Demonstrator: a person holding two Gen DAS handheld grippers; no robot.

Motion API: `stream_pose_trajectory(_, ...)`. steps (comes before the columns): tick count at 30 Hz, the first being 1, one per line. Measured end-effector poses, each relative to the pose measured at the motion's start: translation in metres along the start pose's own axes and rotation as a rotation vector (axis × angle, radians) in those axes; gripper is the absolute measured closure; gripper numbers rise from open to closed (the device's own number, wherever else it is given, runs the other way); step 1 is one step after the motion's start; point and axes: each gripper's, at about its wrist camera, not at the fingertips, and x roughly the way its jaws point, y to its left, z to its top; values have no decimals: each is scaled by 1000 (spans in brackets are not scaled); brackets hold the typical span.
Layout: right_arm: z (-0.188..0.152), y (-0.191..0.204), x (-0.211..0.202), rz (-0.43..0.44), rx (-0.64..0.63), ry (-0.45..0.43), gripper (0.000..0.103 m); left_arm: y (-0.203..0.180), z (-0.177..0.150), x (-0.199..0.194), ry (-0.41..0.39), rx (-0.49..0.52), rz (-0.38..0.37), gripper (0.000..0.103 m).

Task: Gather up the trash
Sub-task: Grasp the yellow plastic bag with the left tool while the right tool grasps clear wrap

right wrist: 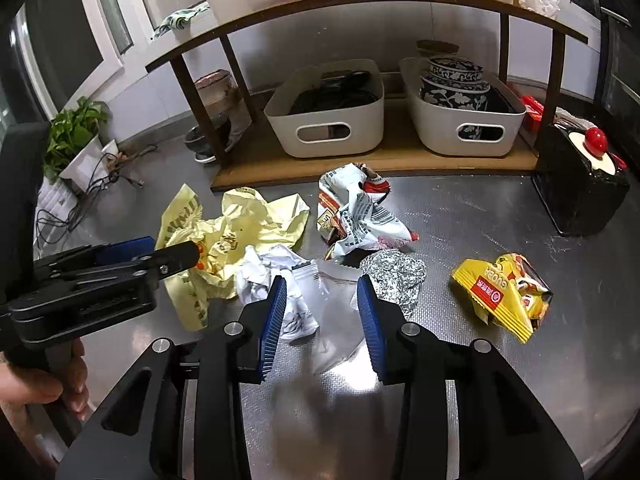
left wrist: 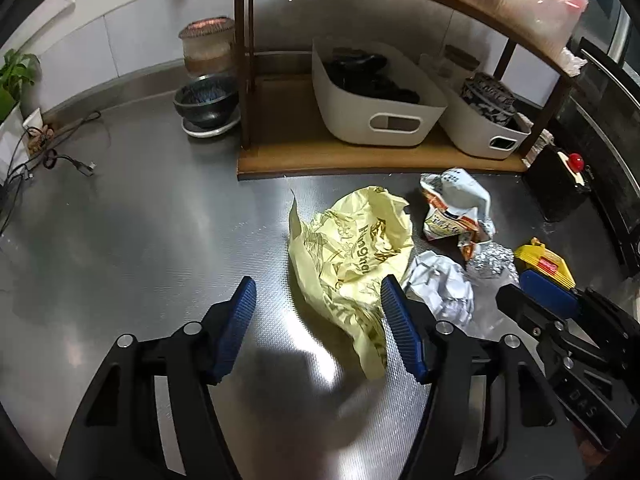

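Trash lies loose on the steel bench (left wrist: 120,240), in front of a wooden shelf (right wrist: 376,164): yellow plastic bag (left wrist: 352,248), crumpled white paper (left wrist: 440,284), foil ball (right wrist: 394,276), white snack wrapper (right wrist: 360,216), yellow snack wrapper (right wrist: 500,296), and a clear flat pouch (right wrist: 336,312).

Left gripper (left wrist: 318,324): fingers wide, holding nothing, low over the near tail of the yellow bag. Right gripper (right wrist: 322,320): fingers wide, empty, straddling the clear pouch, with paper at its left finger and foil at its right.

Likely step: first pick-up. For the bag, close on a bunched fold, not a single thin layer, which looks apt to slip. The pouch lies flat; pinch a raised edge. Keep the two grippers from crossing, since they work close together.

Containers: left white bin (right wrist: 324,116) holds dark items, unclear what. Right white bin (right wrist: 464,120) holds stacked blue-and-white bowls (right wrist: 454,80). No trash container visible.
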Motion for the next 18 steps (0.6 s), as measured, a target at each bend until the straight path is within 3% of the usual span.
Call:
stream_pose_trajectory(3,-1,-1,8,-3,-5,16,68,0,1,11,17,0,-5,50)
stream_pose_trajectory(12,-9,-6,11,-18,-14,24,83,4,-1,19,36,5,-33,83)
stream_pose_trajectory(15,-9,-6,2,-13,-20,8,84,6,-1,11,22,-4,-35,90)
stream_pose_trajectory(18,-6,-4,-10,-8,-22,-12,84,8,-1,-1,-4,-12,-30,90)
